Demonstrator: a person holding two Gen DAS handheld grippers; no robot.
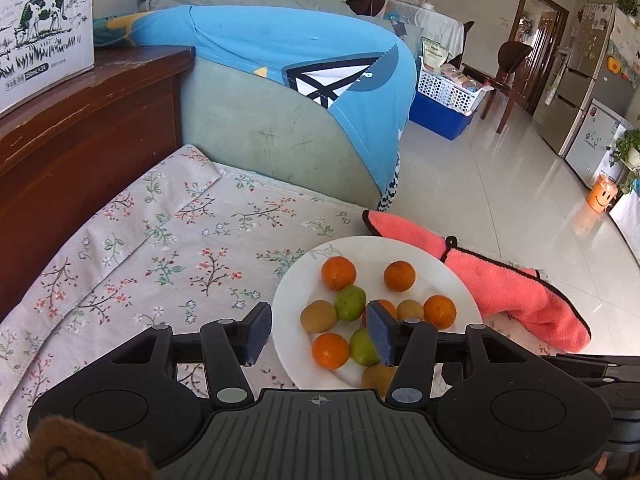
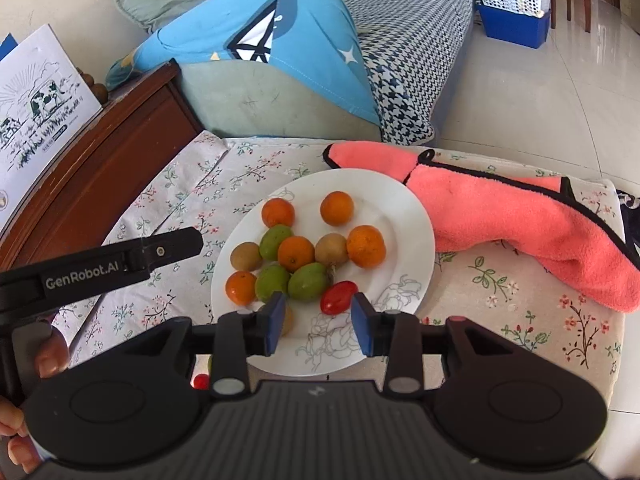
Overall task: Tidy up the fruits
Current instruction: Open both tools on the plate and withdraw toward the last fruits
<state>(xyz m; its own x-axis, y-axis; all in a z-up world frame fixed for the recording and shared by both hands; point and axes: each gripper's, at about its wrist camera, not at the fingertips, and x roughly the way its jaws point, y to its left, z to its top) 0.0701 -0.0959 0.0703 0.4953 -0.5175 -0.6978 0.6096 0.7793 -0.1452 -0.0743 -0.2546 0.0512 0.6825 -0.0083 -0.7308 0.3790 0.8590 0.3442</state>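
A white plate [image 2: 396,208] on the floral cloth [image 2: 500,300] holds several small oranges [image 2: 366,246], green fruits [image 2: 308,282] and brown fruits [image 2: 331,249]. A red cherry tomato [image 2: 338,298] lies on the plate's near part, just past the tips of my right gripper [image 2: 319,322]. Its blue pads stand apart and do not touch the tomato. A second tomato [image 2: 201,381] peeks out under that gripper, off the plate. My left gripper [image 1: 318,332] hangs open over the plate's [image 1: 372,256] near left side, empty, above an orange [image 1: 330,351] and a green fruit [image 1: 362,347].
A pink towel [image 2: 520,220] lies right of the plate, reaching the table's right edge. A dark wooden cabinet [image 1: 80,140] with a milk carton box [image 1: 40,28] borders the left. A sofa with a blue cloth [image 1: 300,40] stands behind. One left-gripper finger [image 2: 172,246] reaches in beside the plate.
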